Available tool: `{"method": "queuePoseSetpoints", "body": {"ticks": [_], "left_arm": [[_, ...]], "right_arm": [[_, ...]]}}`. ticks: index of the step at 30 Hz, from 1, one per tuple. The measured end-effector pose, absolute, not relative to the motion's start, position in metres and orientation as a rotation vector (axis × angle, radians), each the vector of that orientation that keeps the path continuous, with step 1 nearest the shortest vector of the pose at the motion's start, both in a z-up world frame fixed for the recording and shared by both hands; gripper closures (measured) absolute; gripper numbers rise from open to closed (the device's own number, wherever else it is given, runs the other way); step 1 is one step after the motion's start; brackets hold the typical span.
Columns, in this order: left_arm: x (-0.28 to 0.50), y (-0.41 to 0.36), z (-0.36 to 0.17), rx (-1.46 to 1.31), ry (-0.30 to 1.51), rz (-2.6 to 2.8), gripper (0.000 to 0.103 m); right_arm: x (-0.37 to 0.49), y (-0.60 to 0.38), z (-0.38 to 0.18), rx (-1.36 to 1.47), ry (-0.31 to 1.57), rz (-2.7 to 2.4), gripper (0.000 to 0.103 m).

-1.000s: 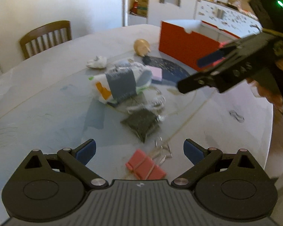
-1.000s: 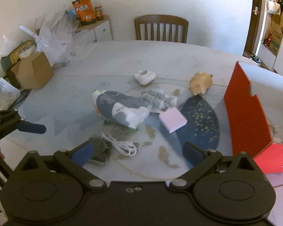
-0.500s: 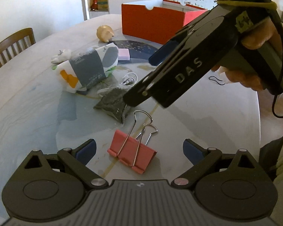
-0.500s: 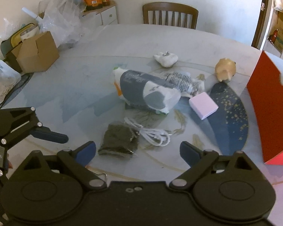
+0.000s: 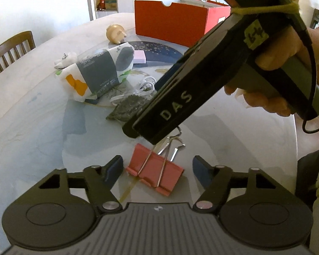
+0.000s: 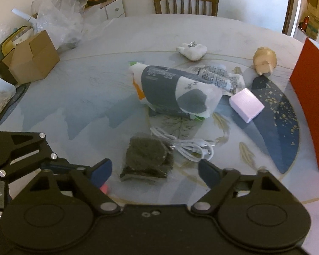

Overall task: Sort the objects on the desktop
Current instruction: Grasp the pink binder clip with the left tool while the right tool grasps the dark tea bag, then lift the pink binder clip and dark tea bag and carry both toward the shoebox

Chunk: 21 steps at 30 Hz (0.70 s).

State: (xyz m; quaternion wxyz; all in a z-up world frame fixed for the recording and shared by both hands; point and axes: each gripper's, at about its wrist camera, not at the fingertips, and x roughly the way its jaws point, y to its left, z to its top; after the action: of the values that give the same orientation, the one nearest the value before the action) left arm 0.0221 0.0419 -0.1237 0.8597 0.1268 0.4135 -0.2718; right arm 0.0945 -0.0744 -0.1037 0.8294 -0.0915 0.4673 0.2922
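Left gripper (image 5: pixel 157 170) closes around the pink metal binder clip (image 5: pixel 154 172), untouched; right gripper (image 6: pixel 154 172) narrows over the dark mesh packet (image 6: pixel 147 158). Everything else remains unsorted ahead.

The pink binder clip (image 5: pixel 155 171) lies between the left gripper (image 5: pixel 157 170) fingers, whose jaws are closing, with bare tabletop (image 5: pixel 32 127) on either side of it. Directly above its wire handles hangs the right gripper (image 6: pixel 155 171) body (held in a hand (image 5: pixel 287 68)), blocking any approach from that side. The right gripper's jaws are closing too, with the dark packet (image 6: pixel 147 157) between its fingers and the white cable (image 6: pixel 191 146) touching the packet's right edge. Beyond stand the tissue pack (image 6: pixel 174 91) and pink block (image 6: pixel 246 104). The red box (image 6: pixel 312 110) walls off the right, while the left tabletop lies open.
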Motion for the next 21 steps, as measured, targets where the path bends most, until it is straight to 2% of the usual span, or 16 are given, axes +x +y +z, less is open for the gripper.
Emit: {"method": "queuePoseSetpoints", "body": {"ticks": [4,6,21], "left_arm": [[0.021,0.042,-0.123,0.27,0.855,-0.56,0.043],[0.021,0.041,-0.123,0.268,0.853,-0.558,0.044],[0.021,0.032,-0.124,0.263,0.857,-0.546,0.045]], "right_arm": [[0.094,-0.071,-0.107,-0.204,0.998,0.615,0.021],[0.094,-0.071,-0.107,-0.206,0.993,0.614,0.025],[0.093,-0.083,-0.097,-0.165,0.992,0.638,0.066]]}}
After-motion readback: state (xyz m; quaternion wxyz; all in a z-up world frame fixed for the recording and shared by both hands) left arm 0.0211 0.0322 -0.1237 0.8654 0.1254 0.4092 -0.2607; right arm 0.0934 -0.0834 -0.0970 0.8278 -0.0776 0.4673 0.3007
